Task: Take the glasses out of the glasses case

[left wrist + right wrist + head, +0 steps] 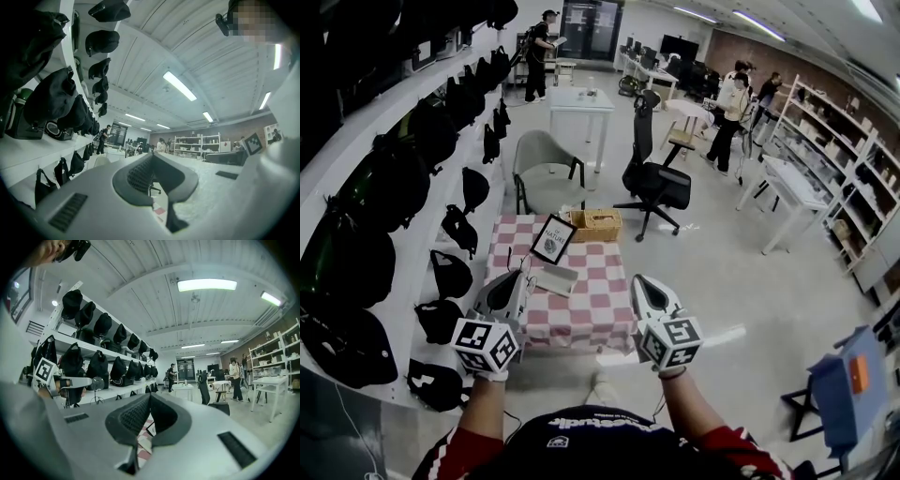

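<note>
Glasses case (pixel 554 279) lies closed on the checkered worktop (pixel 600 309), below a framed sign (pixel 553 239), near the left tool (pixel 516 281). It is grey, flat, oblong, probably hard-shelled. Nothing begun: lid down, glasses unseen. Left tool and right tool (pixel 641 283) both pinched together, empty.

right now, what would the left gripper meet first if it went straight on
Probably nothing near: the left gripper points level, seemingly above the table. The grey armchair beyond looks first in line, depth unclear.
</note>
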A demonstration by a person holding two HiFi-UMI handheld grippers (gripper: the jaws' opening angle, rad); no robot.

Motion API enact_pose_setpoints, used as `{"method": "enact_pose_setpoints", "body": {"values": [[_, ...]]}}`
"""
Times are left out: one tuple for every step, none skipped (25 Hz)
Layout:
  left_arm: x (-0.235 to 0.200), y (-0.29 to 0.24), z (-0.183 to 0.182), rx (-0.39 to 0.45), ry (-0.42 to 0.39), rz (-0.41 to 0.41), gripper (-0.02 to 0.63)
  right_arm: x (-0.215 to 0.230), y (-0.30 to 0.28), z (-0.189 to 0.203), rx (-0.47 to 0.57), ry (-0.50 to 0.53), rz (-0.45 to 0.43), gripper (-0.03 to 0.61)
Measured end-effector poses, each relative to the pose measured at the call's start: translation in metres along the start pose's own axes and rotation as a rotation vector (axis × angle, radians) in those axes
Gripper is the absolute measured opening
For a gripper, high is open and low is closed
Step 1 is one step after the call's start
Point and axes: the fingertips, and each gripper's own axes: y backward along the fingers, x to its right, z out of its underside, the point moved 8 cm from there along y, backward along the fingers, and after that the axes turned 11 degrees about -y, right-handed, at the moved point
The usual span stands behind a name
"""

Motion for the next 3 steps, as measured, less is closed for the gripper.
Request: {"method": "enact_pose_setpoints", "body": {"values": [[0.0000, -0.0001, 0.0005, -0.003, -0.001, 0.000, 0.008, 0.0002, -0.0001, 0.0016, -0.001, -0.002, 0.001, -0.006], [-0.0001, -0.0003, 0.0010, -0.005, -0.002, 0.000, 0.008, 0.0005, -0.0002, 0.0033, -0.002, -0.003, 0.002, -0.006], [-0.0002, -0.0005, 0.0016, -0.007, -0.003, 0.000, 0.008, 0.0007, -0.0003, 0.0051, -0.003, -0.005, 0.003, -0.006]]}}
